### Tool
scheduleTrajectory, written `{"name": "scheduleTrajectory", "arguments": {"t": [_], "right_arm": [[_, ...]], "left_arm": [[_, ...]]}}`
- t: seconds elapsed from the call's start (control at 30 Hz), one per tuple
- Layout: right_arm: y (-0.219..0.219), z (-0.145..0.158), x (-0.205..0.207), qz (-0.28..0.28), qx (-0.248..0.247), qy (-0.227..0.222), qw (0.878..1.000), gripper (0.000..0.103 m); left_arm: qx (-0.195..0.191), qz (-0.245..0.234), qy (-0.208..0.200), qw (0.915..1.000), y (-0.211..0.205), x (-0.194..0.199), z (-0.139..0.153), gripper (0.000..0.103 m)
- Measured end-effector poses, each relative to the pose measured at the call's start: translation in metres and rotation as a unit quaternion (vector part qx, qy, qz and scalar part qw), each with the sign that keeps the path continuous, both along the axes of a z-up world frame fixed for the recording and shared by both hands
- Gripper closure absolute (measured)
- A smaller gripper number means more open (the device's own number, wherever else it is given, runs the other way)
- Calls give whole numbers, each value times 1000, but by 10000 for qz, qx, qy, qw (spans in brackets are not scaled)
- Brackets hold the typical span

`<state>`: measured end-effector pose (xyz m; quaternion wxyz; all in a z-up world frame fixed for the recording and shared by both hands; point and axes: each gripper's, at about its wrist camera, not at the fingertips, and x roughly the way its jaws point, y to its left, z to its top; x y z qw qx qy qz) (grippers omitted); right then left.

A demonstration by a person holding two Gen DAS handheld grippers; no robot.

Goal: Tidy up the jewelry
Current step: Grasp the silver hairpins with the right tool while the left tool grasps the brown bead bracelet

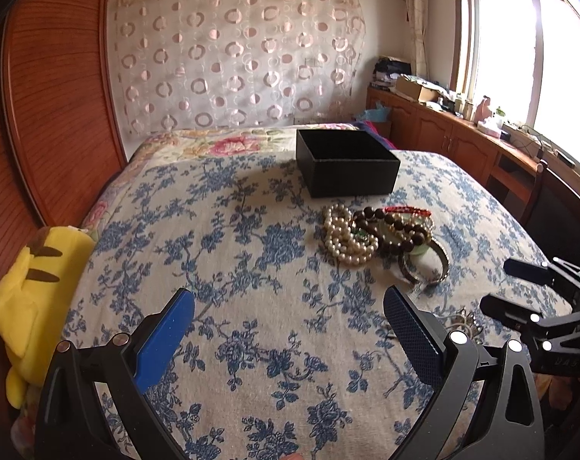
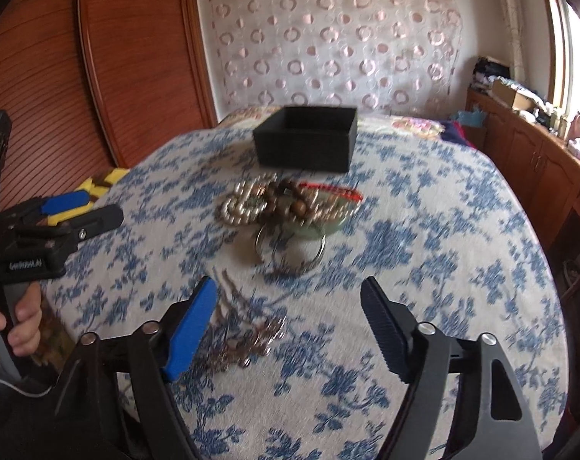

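Note:
An open black box [image 1: 347, 168] [image 2: 305, 142] stands on the blue-flowered bedspread [image 1: 232, 268]. In front of it lies a jewelry pile: a pearl strand [image 1: 347, 237], dark wooden beads [image 1: 393, 226], a green bangle [image 1: 420, 247] and metal bangles [image 1: 428, 272] [image 2: 290, 249]. A thin chain necklace [image 2: 247, 333] lies apart, nearer to me. My right gripper [image 2: 290, 295] [image 1: 498, 285] is open just above that chain, which lies by its blue finger [image 2: 194, 322]. My left gripper [image 1: 290, 306] [image 2: 94, 207] is open over bare bedspread, left of the pile.
A yellow plush toy [image 1: 33, 287] lies at the bed's left edge against the wooden headboard [image 1: 52, 96]. A cluttered wooden cabinet [image 1: 443, 134] runs under the window on the right. A hand [image 2: 21, 322] holds the left gripper's handle.

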<state>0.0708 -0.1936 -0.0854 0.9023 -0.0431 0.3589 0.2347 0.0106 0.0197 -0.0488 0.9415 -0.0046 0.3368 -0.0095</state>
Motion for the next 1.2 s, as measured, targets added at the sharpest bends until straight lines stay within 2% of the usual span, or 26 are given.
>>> {"name": "scheduleTrajectory", "arguments": {"t": [0.37,0.5,0.67,0.7,0.73,1.0,1.07,1.13,1.2], "right_arm": [[12,-23,-1,297,-28,602,9977,42],[16,-32,2,365,-36,814,9960,53],[13,-32,4,401,74,879,9953,63],[11,-32,5,392,123,884,9952,75],[9,-32,6,364,121,884,9953,81],[-21,-26,12,194,463,900,9947,85],[-26,-22,13,155,478,827,9953,87],[-31,-18,14,118,463,745,9961,95],[-36,-14,15,105,438,656,9968,95]], "left_arm": [[-76,-96,137,9998,-1,2,-10,7],[-136,-123,211,9996,-2,4,-13,7],[-215,-224,344,9989,-4,12,-20,7],[-220,-244,374,9988,-5,14,-21,7],[-231,-262,394,9986,-5,15,-23,7],[-266,-362,531,9976,-11,23,-28,7],[-210,-413,521,9976,-15,26,-28,7],[-89,-500,503,9974,-21,31,-26,7],[40,-595,463,9971,-28,36,-24,7]]}}
